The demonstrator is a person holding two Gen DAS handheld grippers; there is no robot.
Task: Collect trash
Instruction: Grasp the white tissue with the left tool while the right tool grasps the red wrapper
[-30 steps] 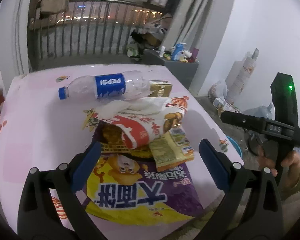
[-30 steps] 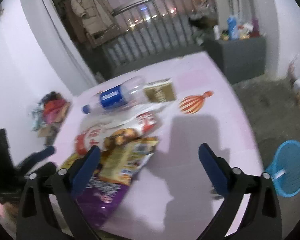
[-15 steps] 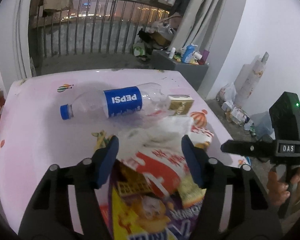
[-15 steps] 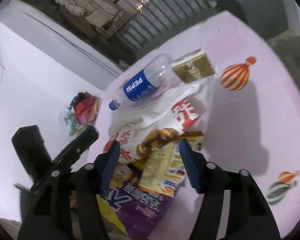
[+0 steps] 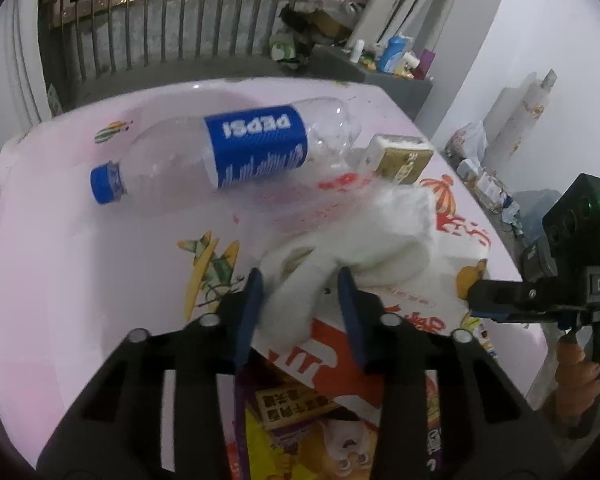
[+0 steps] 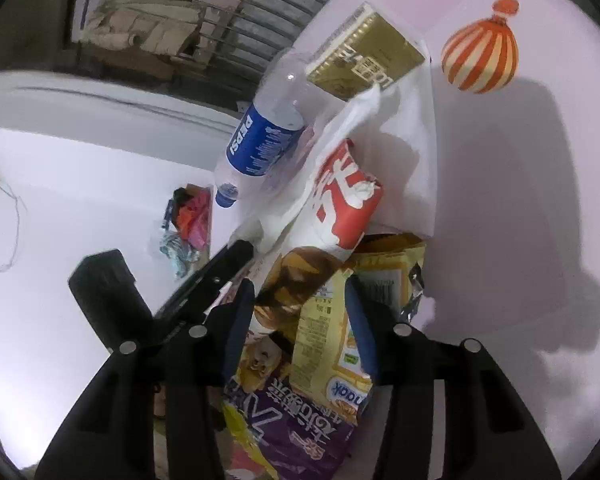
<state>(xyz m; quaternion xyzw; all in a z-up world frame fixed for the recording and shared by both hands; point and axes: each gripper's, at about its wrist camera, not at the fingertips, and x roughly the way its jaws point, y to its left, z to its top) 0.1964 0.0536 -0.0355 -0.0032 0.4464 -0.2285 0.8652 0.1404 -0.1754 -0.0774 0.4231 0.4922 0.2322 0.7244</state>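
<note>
We have the left hand-held gripper (image 5: 300,300) down over the heap of trash at the near edge of the pink plastic-covered table (image 5: 60,260). Its jaws have just been closing and now stand half drawn in, with the crumpled white paper tissue (image 5: 340,252) bunched between them; it seems to touch both blue pads, but we cannot tell whether they press it yet. The tissue lies straight ahead of this gripper, its length running away toward the far right corner, so we judge the coming squeeze takes it across its narrow part.

The right hand-held gripper (image 6: 304,320) has also just been closing. Its jaws straddle the top edge of the yellow foil snack packet (image 6: 324,340), which lies lengthwise toward us; contact is unclear.

The left view alone shows the clear plastic Pepsi bottle with blue label (image 5: 228,156) lying crosswise beyond the tissue, cap toward the left edge, with the small gold cardboard box (image 5: 404,156) beside its base. The right view alone shows the red-and-white paper bag (image 6: 340,200) overlapping the yellow packet, and the purple snack bag (image 6: 300,420) beneath both.
</note>
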